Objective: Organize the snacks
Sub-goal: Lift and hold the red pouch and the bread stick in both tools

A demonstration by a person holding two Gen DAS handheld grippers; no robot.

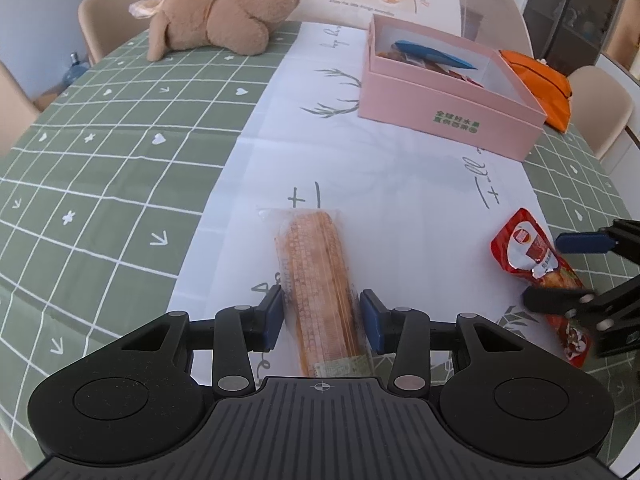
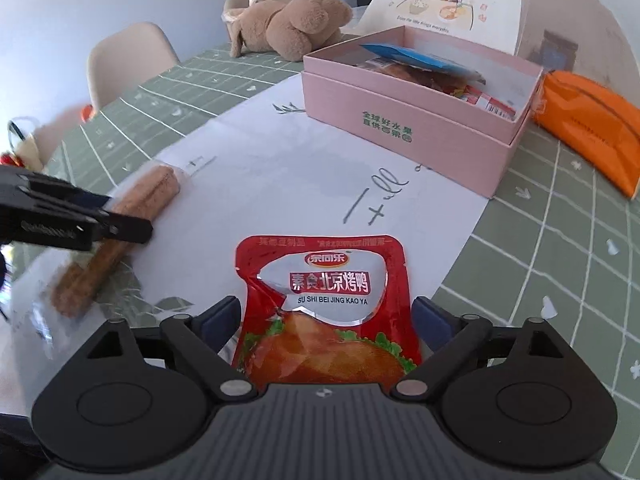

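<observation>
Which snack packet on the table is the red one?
The red foil pouch between the right hand-held gripper fingers; the other loose snack is a clear-wrapped orange corn cob at the left hand-held gripper.

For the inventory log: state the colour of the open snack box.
Pink box with green printed characters on its side, clearest in the right wrist view.

Counted on the desk (image 1: pixel 100 152): one pink box (image 1: pixel 448 116), several packets inside, exact number unclear. One wrapped corn cob (image 1: pixel 320 280). One red snack pouch (image 2: pixel 324 304). One plush rabbit (image 1: pixel 224 20). One orange pouch (image 2: pixel 592 128). Two tongs: left tongs (image 1: pixel 320 320), right tongs (image 2: pixel 328 328). At least three chairs.
</observation>
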